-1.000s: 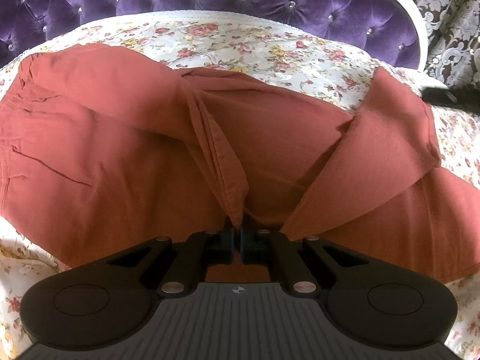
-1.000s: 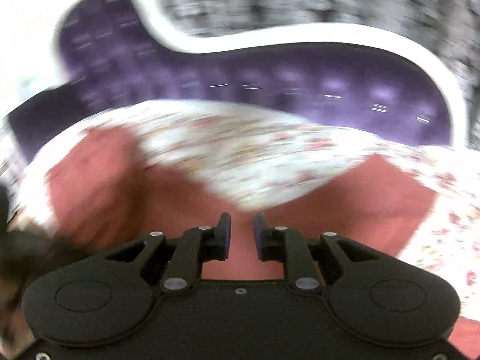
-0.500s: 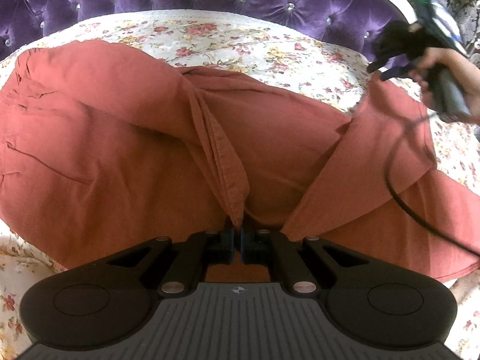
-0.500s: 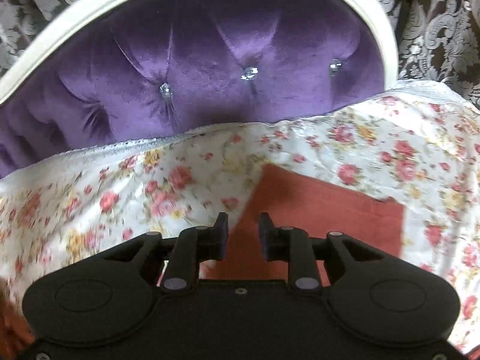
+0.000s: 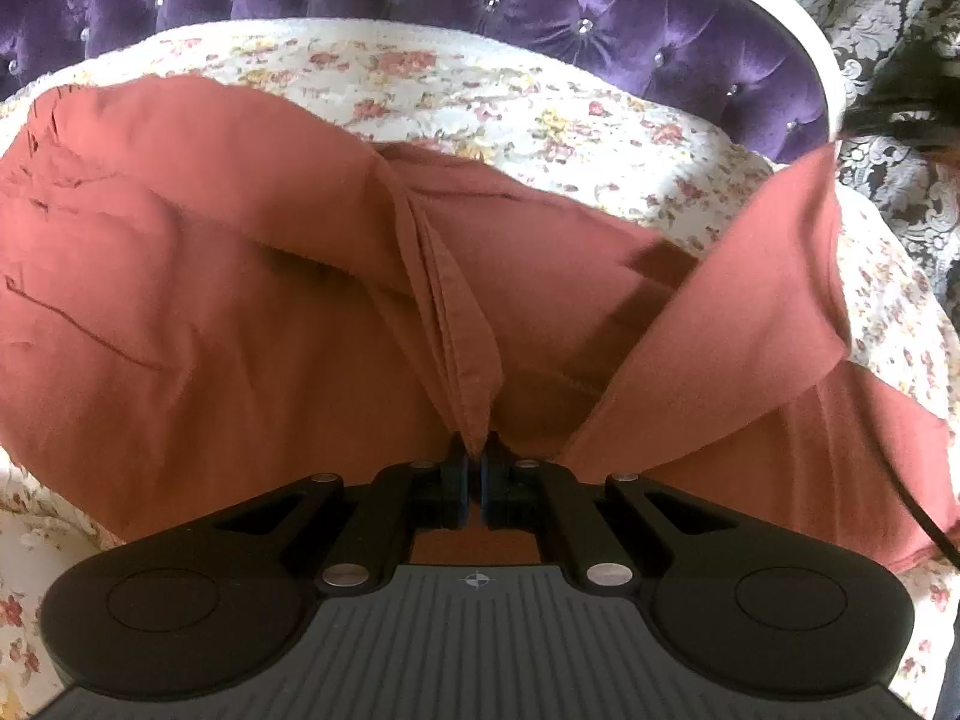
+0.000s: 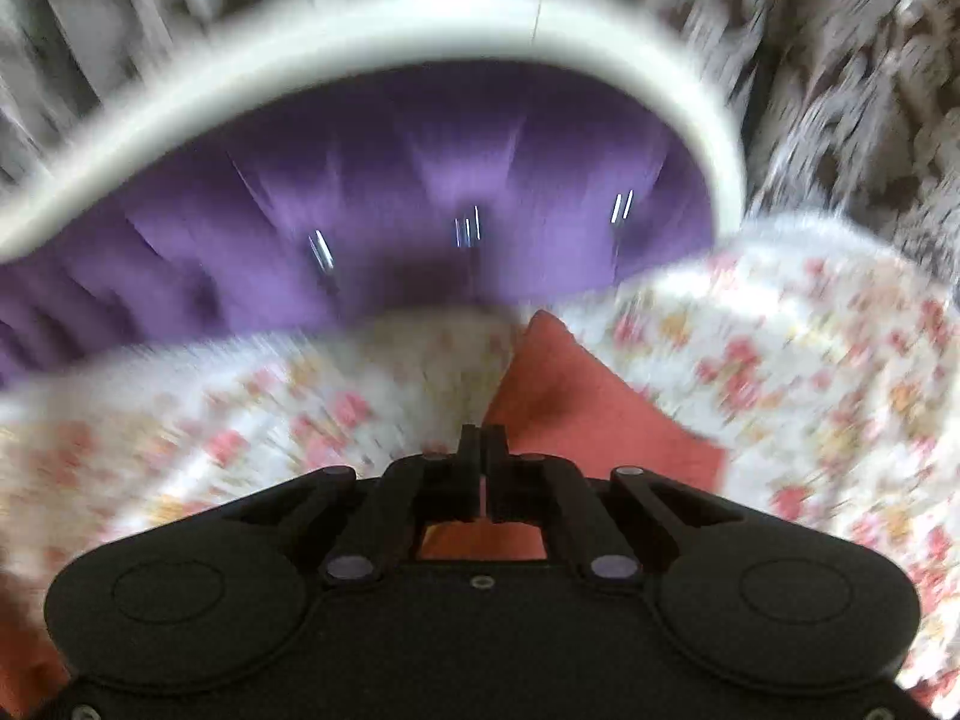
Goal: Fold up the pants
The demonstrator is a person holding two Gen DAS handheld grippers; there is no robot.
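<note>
Rust-red pants [image 5: 210,312] lie spread across the floral bed sheet [image 5: 480,96]. My left gripper [image 5: 475,468] is shut on a bunched seam fold of the pants at the near edge. The far right leg end [image 5: 774,276] is lifted off the sheet. In the blurred right wrist view my right gripper [image 6: 483,456] is shut on a corner of the pants [image 6: 576,402] and holds it above the sheet [image 6: 810,372].
A purple tufted headboard [image 5: 540,6] with a white frame [image 5: 798,30] runs along the far side of the bed; it also fills the right wrist view [image 6: 390,228]. Patterned wallpaper [image 5: 888,18] is behind it. A black cable [image 5: 918,510] crosses the right edge.
My right gripper has closed on the far leg corner and lifted it; that leg end now stands up off the sheet. My left gripper stays shut on the seam fold.
</note>
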